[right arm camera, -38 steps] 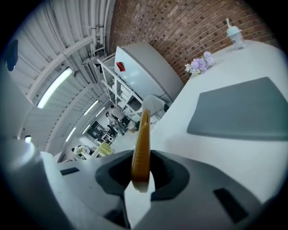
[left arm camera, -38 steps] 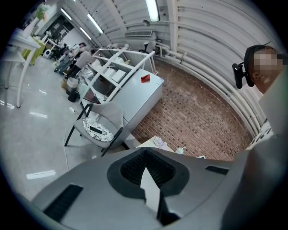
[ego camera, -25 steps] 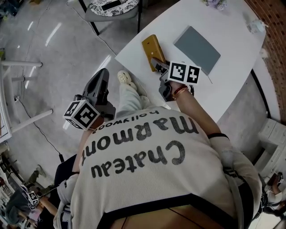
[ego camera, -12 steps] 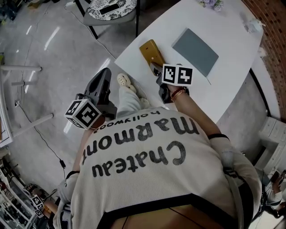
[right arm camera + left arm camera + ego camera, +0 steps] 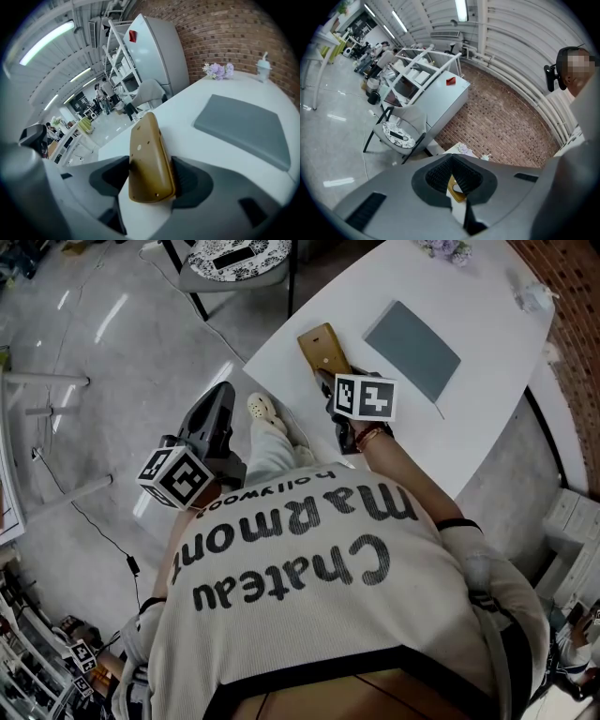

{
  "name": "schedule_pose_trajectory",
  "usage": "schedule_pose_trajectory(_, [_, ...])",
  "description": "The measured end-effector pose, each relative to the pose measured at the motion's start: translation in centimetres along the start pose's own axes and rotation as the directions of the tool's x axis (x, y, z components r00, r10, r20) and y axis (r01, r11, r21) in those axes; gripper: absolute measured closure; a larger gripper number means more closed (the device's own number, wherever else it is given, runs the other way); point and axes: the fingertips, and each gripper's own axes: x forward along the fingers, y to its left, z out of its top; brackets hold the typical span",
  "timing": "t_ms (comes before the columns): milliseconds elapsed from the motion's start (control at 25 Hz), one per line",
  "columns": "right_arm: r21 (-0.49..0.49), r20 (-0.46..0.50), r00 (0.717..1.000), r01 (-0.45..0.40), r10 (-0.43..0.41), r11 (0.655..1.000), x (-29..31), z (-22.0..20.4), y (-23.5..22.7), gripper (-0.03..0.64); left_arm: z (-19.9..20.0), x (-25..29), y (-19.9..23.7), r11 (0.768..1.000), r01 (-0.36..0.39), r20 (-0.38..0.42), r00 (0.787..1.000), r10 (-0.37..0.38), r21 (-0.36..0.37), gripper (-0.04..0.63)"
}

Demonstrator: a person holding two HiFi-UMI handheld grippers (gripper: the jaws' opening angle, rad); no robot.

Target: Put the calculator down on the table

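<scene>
The mustard-yellow calculator rests back-up and tilted on the white table near its corner. In the right gripper view the calculator sits between the jaws of my right gripper, which are opening; the pads stand beside its edges without squeezing. From the head view my right gripper points down at the calculator's near end. My left gripper hangs over the floor left of the table, jaws together, holding nothing.
A flat grey pad lies on the table right of the calculator, also the grey pad. Small purple flowers and a cup sit at the far edge. A chair stands beyond the table corner.
The right gripper's marker cube has slid left and rolled. Its jaws have spread away from the calculator, which now rests on the table. The left gripper has stayed put.
</scene>
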Motion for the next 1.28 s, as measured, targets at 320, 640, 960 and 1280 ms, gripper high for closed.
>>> schedule_pose_trajectory(320, [-0.032, -0.001, 0.999, 0.04, -0.04, 0.999, 0.0, 0.0, 0.0, 0.298, -0.1, -0.5, -0.3, 1.0, -0.009, 0.001, 1.0, 0.009, 0.0, 0.594])
schedule_pose_trajectory(640, [-0.099, -0.012, 0.998, 0.061, -0.063, 0.993, 0.2, -0.5, 0.2, 0.276, -0.2, -0.9, -0.7, 1.0, -0.007, 0.022, 1.0, 0.007, 0.005, 0.594])
schedule_pose_trajectory(960, [-0.045, 0.006, 1.0, 0.023, -0.023, 0.999, -1.2, 0.1, 0.1, 0.232, -0.2, -1.4, -1.5, 1.0, -0.001, 0.038, 0.999, 0.001, 0.001, 0.594])
schedule_pose_trajectory(1280, [0.15, 0.201, 0.975, -0.126, 0.094, 0.981, -4.8, 3.3, 1.2, 0.431, -0.1, -0.8, -1.5, 0.998, -0.05, 0.009, 0.999, 0.05, 0.024, 0.594])
